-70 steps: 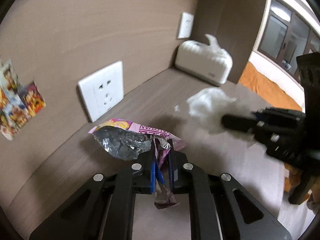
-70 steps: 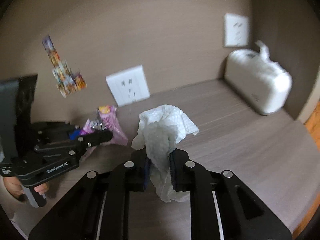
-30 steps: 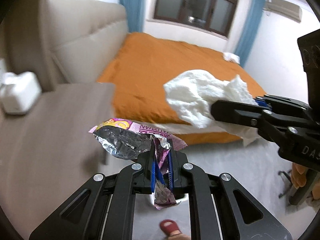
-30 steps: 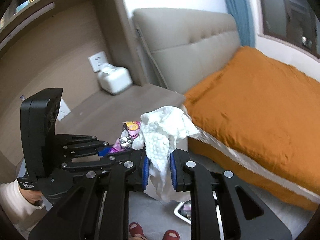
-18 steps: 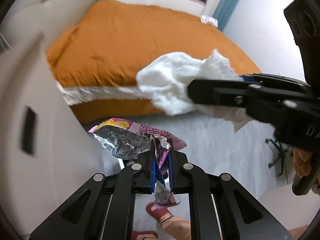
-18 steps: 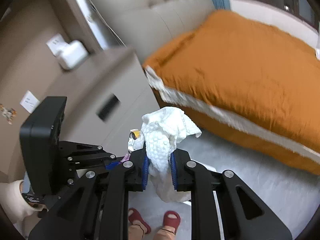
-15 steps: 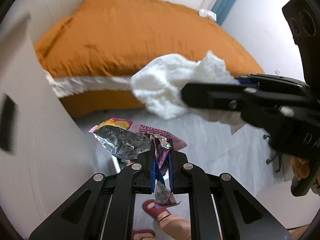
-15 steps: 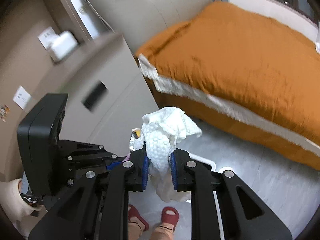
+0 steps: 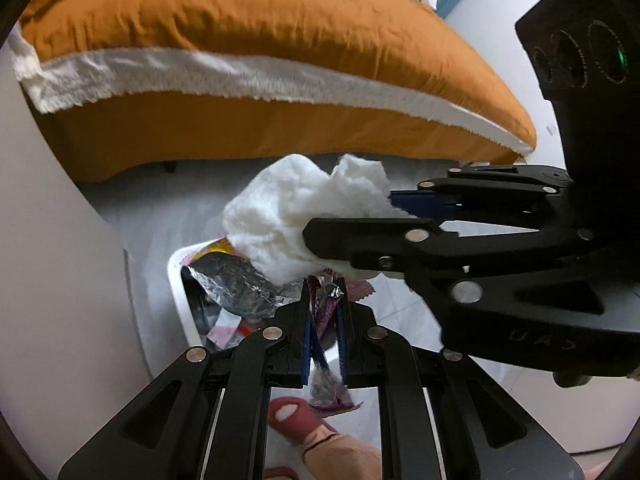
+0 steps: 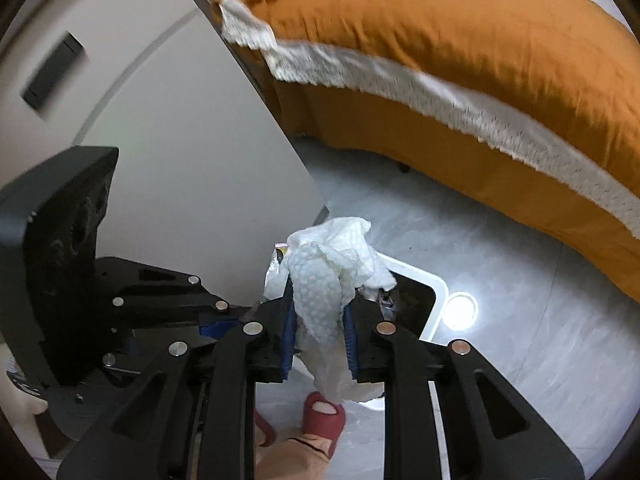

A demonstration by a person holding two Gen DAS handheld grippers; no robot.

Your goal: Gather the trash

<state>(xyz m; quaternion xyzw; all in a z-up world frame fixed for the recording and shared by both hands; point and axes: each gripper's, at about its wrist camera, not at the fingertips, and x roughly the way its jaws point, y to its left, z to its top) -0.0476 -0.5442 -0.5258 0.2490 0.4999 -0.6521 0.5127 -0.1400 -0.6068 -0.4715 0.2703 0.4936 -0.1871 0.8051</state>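
Observation:
My left gripper (image 9: 323, 300) is shut on a pink and silver foil snack wrapper (image 9: 240, 280) and holds it above a white trash bin (image 9: 178, 280) on the floor. My right gripper (image 10: 318, 308) is shut on a crumpled white paper towel (image 10: 332, 264), also above the bin (image 10: 434, 284). In the left wrist view the right gripper (image 9: 356, 216) reaches in from the right with the towel (image 9: 296, 212) just over the wrapper. The bin holds other litter.
An orange bed (image 9: 240, 20) with a white fringe stands behind the bin. A white cabinet side (image 10: 180, 140) rises on the left. The person's feet in red slippers (image 10: 322, 412) stand on the grey floor (image 10: 520, 320) near the bin.
Both grippers swung from the wooden tabletop down towards the floor, still holding the wrapper and the towel. The bin has come into view beneath them.

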